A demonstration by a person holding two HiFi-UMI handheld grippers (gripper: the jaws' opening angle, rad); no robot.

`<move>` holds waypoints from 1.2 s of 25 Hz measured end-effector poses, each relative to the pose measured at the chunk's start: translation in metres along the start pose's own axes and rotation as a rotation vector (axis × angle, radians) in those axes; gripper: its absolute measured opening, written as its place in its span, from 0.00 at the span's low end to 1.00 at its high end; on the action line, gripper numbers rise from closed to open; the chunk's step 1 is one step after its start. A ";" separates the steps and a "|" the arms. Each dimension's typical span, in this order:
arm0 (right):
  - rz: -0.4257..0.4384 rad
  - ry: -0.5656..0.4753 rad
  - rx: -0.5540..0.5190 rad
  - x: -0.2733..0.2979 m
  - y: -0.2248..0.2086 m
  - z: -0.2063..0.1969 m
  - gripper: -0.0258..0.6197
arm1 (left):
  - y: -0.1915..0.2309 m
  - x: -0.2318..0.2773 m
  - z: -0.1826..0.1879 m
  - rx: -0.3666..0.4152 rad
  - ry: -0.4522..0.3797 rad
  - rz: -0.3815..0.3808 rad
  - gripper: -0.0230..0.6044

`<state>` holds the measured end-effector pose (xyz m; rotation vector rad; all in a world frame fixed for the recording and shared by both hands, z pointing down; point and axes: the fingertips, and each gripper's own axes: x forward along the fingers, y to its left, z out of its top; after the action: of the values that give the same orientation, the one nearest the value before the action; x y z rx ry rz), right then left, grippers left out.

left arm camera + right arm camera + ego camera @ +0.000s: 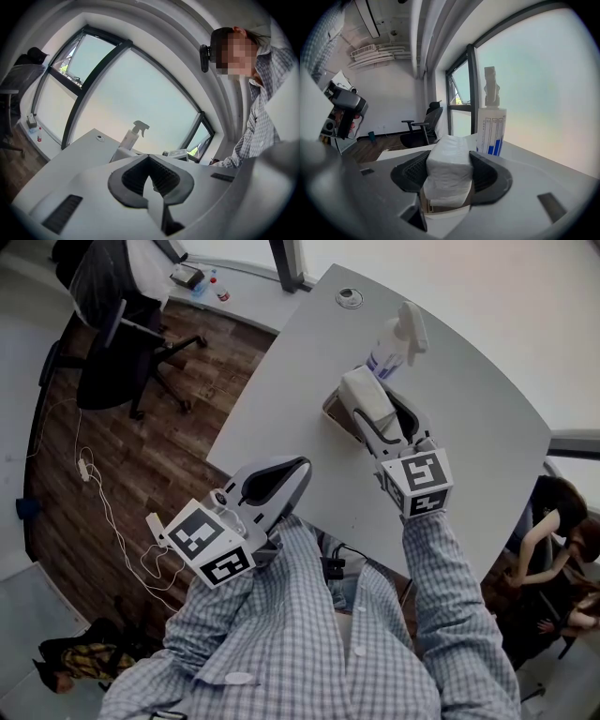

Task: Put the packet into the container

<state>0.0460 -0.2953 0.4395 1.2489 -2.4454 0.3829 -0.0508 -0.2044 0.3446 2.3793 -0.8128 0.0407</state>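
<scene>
Your left gripper [149,157]: jaws pressed together, empty.
Your right gripper [448,161]: pinching white packet [364,393], over container [335,414].

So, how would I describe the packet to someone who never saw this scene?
Find the pale table, then the spray bottle on it. Beside the bottle, the right gripper holds the packet at the brown container: the only white, soft-wrapped block.

We see an office: black swivel chairs [117,357] on wood-look floor [192,451], a big white worktop [469,399], tall dark-framed windows [140,98], a power strip [84,468] with loose cable, and a ceiling AC unit [368,18].
</scene>
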 end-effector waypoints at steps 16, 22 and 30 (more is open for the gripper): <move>-0.016 0.088 -0.050 0.014 -0.002 -0.024 0.44 | 0.002 -0.003 -0.003 -0.008 0.005 0.009 0.05; -0.017 0.121 -0.064 0.014 -0.002 -0.033 0.44 | -0.001 -0.003 -0.006 -0.008 0.008 0.007 0.05; -0.051 0.152 -0.114 0.014 -0.003 -0.042 0.45 | -0.003 -0.002 -0.008 -0.011 0.009 0.001 0.05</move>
<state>0.0497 -0.2903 0.4838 1.1866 -2.2699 0.3087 -0.0489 -0.1966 0.3490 2.3670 -0.8087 0.0470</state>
